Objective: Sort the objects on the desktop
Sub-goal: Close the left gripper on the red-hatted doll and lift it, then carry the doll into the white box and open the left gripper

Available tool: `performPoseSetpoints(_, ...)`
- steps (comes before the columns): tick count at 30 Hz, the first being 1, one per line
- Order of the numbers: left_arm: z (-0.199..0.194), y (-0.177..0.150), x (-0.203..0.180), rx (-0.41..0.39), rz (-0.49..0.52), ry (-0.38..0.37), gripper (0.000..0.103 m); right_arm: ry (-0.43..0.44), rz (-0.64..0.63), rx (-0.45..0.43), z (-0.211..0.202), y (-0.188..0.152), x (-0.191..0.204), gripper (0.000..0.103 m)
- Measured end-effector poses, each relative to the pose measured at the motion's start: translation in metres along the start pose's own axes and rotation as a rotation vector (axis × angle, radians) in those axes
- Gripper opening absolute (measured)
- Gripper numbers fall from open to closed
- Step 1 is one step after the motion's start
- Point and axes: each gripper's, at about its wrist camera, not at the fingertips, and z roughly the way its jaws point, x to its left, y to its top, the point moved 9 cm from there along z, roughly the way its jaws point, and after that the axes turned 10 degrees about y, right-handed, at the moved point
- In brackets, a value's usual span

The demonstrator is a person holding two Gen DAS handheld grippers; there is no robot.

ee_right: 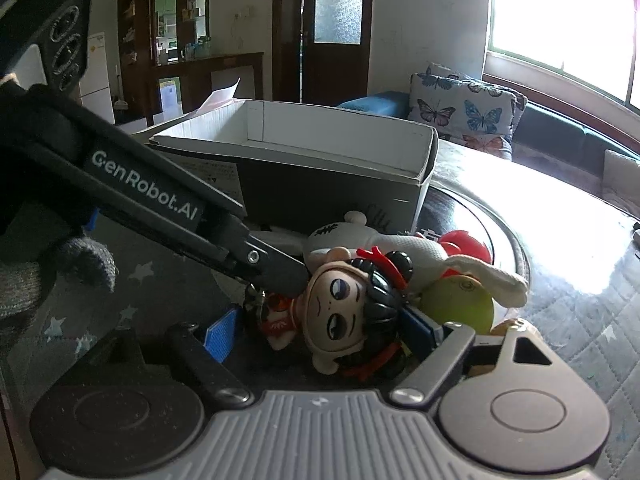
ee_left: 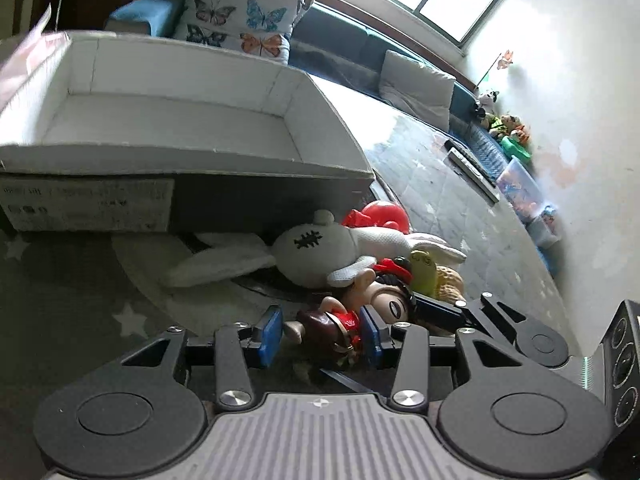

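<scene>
A big-headed doll figure with black hair and red clothes [ee_left: 340, 326] lies on the table among a white plush rabbit [ee_left: 316, 252], a red toy [ee_left: 380, 216] and a green toy [ee_left: 424, 276]. My left gripper [ee_left: 323, 334] has its blue pads around the doll's body, one pad touching. My right gripper [ee_right: 320, 330] straddles the doll's head [ee_right: 340, 316], jaws wide. An open white-lined box [ee_left: 160, 120] stands just behind the pile; it also shows in the right wrist view [ee_right: 288, 136].
The left gripper's arm [ee_right: 160, 196] crosses the right wrist view from the left. A sofa with a butterfly cushion [ee_left: 240, 16] lies behind the box. Remote controls [ee_left: 472, 172] and toy bins [ee_left: 524, 192] sit far right on the quilted surface.
</scene>
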Motion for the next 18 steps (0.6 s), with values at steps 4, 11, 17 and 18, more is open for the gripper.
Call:
performPoseSetpoints(4,0.0,-0.004,0.002,0.019,-0.041,-0.038,0.045,0.002,0.0,0.001,-0.001,-0.001,0.0,0.085)
performPoseSetpoints(11,-0.015,-0.006,0.0,-0.004,-0.056,-0.042,0.045,0.011,0.003,-0.007,-0.013,0.002,0.006,0.085)
performPoseSetpoints(17,-0.051,0.024,-0.01,-0.115,-0.026,-0.031,0.045,0.015,-0.037,-0.082,-0.033,0.038,0.011,0.085)
performPoseSetpoints(18,-0.057,0.031,-0.01,-0.134,-0.024,-0.031,0.045,0.02,-0.042,-0.094,-0.035,0.046,0.011,0.085)
